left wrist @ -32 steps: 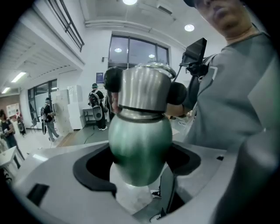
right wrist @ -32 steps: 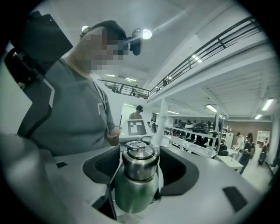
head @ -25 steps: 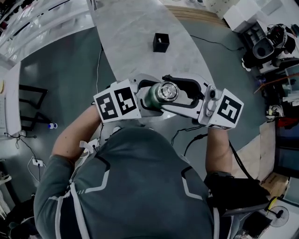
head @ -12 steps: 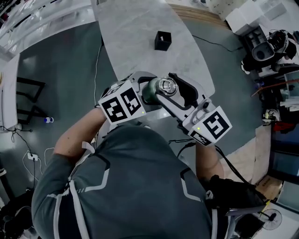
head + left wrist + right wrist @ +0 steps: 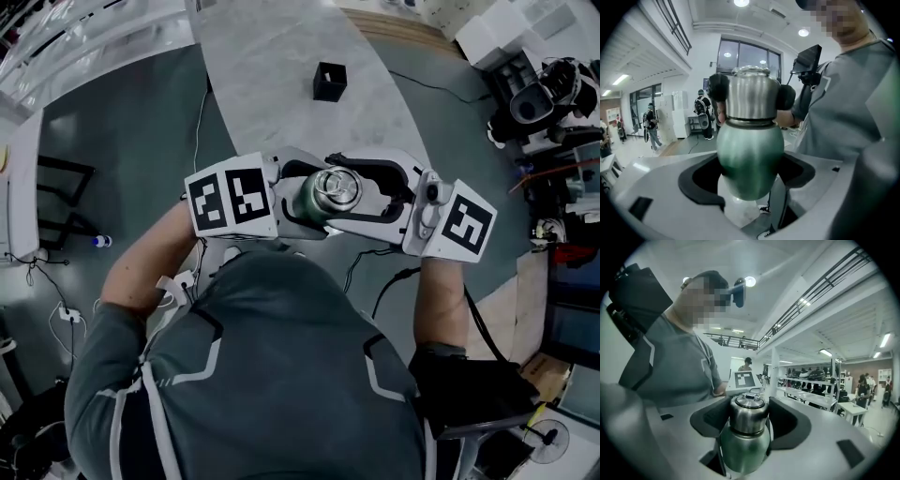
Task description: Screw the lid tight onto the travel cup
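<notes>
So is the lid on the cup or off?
On. The steel lid sits atop the green cup, no gap at the seam; how tight, cannot tell.

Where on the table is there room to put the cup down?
The pale table is bare all around the little black box, mostly to its left and between it and the travel cup. Past the table's right edge it is crowded with machines.
</notes>
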Demonstrator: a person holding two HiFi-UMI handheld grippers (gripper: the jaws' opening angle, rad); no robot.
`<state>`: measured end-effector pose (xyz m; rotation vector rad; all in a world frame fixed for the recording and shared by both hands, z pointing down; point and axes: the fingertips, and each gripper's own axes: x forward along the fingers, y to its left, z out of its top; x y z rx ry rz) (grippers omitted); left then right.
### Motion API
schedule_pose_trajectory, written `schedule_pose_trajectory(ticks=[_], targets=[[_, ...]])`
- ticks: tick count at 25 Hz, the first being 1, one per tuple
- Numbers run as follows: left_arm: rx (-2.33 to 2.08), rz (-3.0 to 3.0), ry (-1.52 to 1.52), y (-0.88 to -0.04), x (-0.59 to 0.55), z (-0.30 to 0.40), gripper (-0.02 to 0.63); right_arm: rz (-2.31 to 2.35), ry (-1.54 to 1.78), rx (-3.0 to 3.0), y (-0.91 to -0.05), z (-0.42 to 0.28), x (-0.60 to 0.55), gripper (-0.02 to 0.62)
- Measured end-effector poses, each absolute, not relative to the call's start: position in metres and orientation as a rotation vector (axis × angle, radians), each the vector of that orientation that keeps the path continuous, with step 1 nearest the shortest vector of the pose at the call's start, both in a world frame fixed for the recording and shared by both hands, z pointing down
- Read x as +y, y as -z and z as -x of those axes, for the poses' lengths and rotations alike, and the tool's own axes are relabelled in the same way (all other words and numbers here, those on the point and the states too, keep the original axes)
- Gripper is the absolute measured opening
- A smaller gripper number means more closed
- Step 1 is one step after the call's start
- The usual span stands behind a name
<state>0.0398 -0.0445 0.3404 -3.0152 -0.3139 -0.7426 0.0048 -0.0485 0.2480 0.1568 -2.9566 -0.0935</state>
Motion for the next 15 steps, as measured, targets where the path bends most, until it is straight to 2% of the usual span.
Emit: schedule_pose_trajectory(ticks=[3,9,11,15], targets=[[-0.201,3.057,0.736,-0.342,-0.053,-0.041,0.374,-0.295,0.104,-3.054,-0.237,-0.003,-0.06,0.273],[0.32,3.049,0.913,-0.374,-0.1,-0.037,0.374,-1.064,-0.083,-2.876,-0.268,-0.016,-0.108,0.273],[0.26,3.066,0.905,-0.377,-0.094,-0.039,0.374,-1.005,-0.056,-2.86,-0.271,-0.013,-0.103,0.273],[-0.063,3.134,0.725,-0.348,-0.066,-0.041,0.374,-0.558,0.005,-2.985,-0.251,-0.009,-0.076,0.292]])
